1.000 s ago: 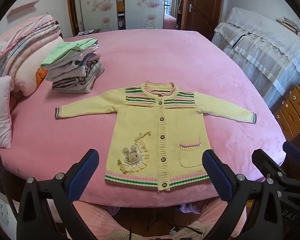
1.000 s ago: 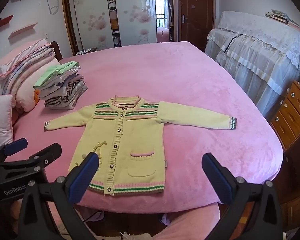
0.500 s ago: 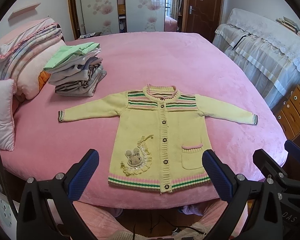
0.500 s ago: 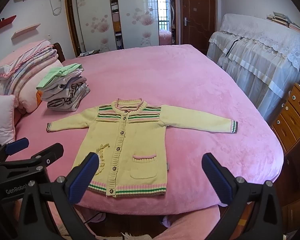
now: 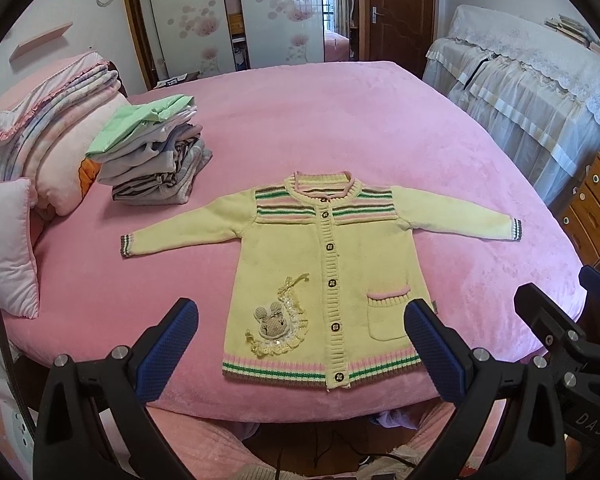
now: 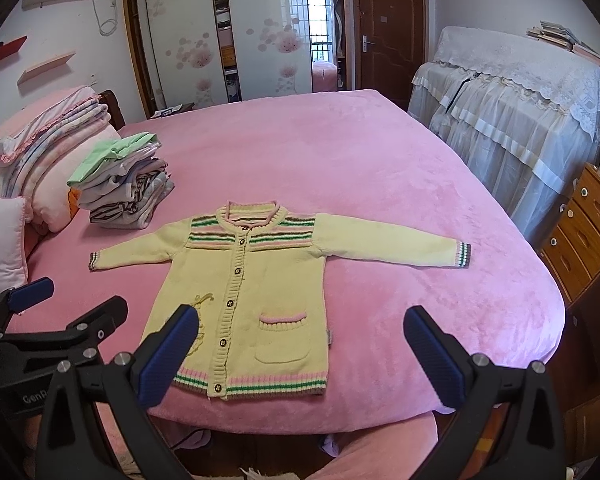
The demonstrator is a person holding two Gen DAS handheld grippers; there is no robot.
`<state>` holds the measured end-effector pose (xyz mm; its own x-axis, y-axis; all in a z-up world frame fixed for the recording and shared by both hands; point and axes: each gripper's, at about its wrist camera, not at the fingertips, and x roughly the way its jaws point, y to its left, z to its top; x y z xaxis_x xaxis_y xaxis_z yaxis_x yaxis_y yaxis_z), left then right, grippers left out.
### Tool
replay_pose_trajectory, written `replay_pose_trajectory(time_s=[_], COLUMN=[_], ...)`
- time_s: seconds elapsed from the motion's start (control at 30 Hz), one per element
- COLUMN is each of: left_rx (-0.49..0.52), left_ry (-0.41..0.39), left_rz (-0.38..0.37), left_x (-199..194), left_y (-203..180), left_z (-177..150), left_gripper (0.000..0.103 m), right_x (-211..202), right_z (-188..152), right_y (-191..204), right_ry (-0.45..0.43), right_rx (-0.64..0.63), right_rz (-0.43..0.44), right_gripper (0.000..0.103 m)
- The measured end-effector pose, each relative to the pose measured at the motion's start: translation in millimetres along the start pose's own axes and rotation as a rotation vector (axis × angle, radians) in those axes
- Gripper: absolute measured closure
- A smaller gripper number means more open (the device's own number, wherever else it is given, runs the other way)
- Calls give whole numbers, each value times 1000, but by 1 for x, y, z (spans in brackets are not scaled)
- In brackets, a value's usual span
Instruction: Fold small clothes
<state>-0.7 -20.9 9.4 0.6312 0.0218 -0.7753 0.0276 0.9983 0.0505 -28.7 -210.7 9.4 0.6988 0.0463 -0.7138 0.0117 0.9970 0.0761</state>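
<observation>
Left gripper (image 5: 300,354): fingers spread wide apart, nothing between the blue pads (image 5: 166,354). It hovered at the bottom of the frame, above the near edge of the bed (image 5: 339,128), not touching any fabric. In the right wrist view, the same gripper (image 6: 28,304) showed at lower left, beside the right one.

Right gripper (image 6: 300,356): fingers likewise wide apart, pads (image 6: 433,356) empty, held at the bottom of the frame over the bed edge. In the left wrist view, its black frame (image 5: 571,336) showed at lower right.

Cardigan (image 5: 323,272): yellow knit w/ pink, green and brown stripes at yoke, hem and cuffs. It lay flat and unfolded at centre frame, front side up, buttoned, hem toward the cameras, collar toward the far end. Both sleeves were stretched out to left and right. A rabbit patch (image 5: 274,326) w/ lace trim sat on the lower left front; a pocket (image 5: 389,312) w/ pink edging sat on the lower right front. In the right wrist view, the cardigan (image 6: 256,280) lay centre-left, and the left finger covered part of the patch.

Stack of folded clothes (image 5: 152,152): upper left of the cardigan, apart from it, green item on top. Folded quilts (image 5: 48,120) and a white pillow (image 5: 4,248) occupied the left edge. A lace-covered unit (image 5: 539,88) stood at upper right, w/ a wooden drawer chest (image 5: 591,208) at the right edge and a brown door (image 5: 399,8) at top centre.
</observation>
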Motion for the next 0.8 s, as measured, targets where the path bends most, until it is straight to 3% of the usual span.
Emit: replay_pose_trajectory(time_s=[0.8], left_rx=[-13], left_ry=[50], left_rz=[-7], left_x=[21], left_y=[-6], left_z=[6], left_gripper=[1], right_x=[20], right_z=[-3], right_y=[-8], right_ry=[25], right_rx=[1], right_rz=[-1], right_gripper=[0])
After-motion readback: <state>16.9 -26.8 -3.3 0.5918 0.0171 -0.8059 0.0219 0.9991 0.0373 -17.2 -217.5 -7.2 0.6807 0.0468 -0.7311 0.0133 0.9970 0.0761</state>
